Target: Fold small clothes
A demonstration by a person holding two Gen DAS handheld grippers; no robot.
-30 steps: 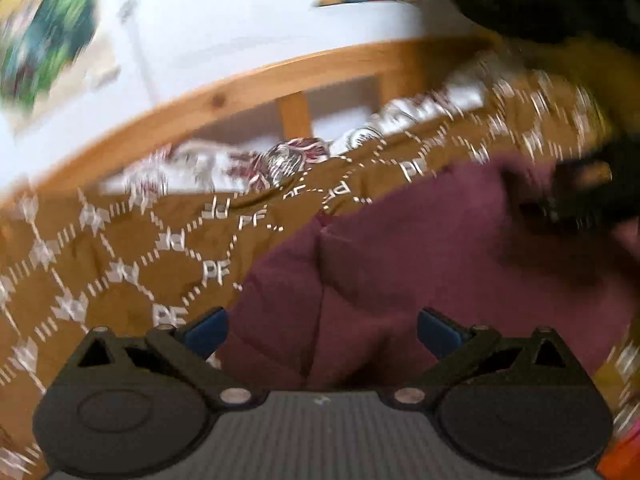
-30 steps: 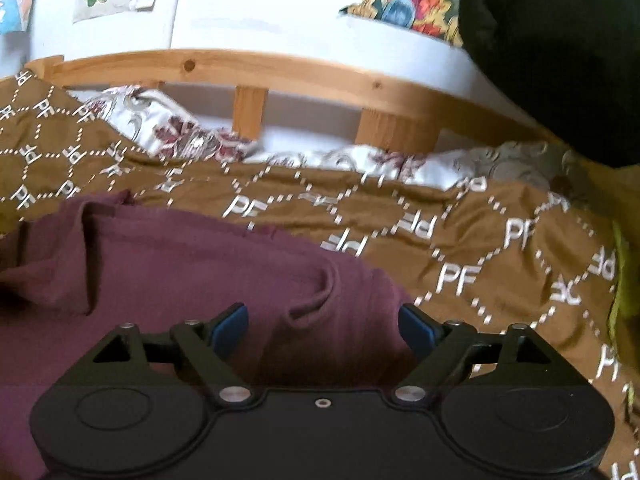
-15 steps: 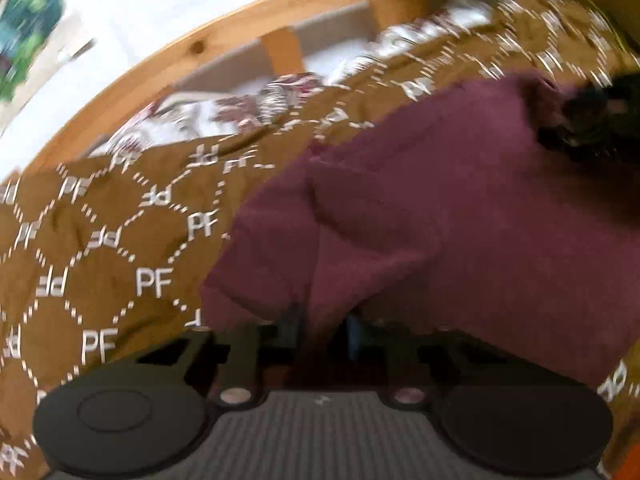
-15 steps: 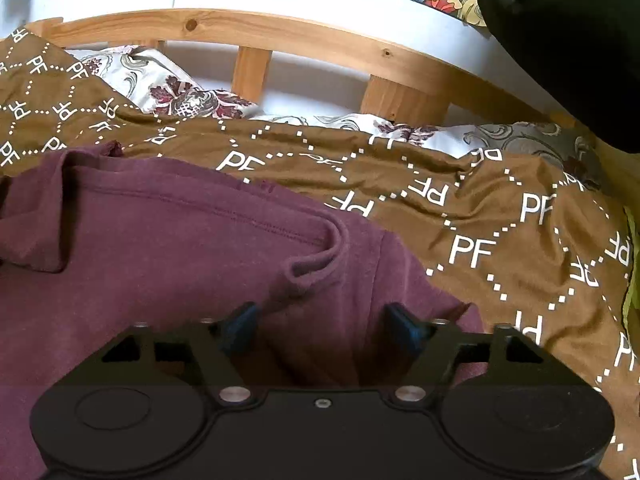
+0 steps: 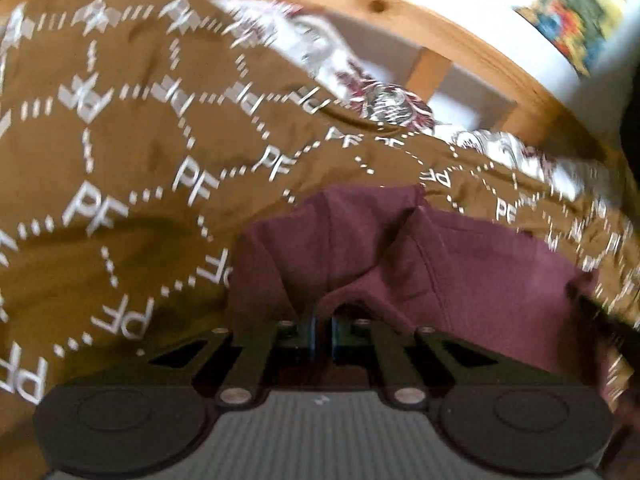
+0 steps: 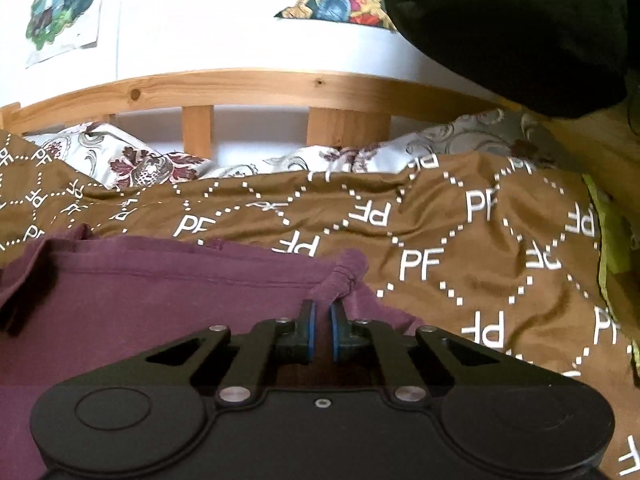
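Note:
A maroon garment [image 5: 460, 264] lies rumpled on a brown bedspread [image 5: 120, 160] printed with white letters. In the left wrist view my left gripper [image 5: 323, 320] has its jaws closing the last bit, its blue pads pinching a raised fold of the garment's near edge. In the right wrist view the same maroon garment [image 6: 160, 292] spreads to the left. My right gripper [image 6: 322, 312] is closing too, and a bunched corner of the cloth sticks up from between its pads.
The brown bedspread [image 6: 480, 240] runs back to a wooden headboard [image 6: 260, 84] with slats. Patterned pillows [image 6: 140, 164] lie under it. A black cloth [image 6: 500, 20] hangs at the upper right. Posters [image 6: 64, 4] hang on the white wall.
Both grippers went from wide open to pinched on the maroon cloth. The left one rolled and swung sideways along the garment; the right one edged forward to the corner.

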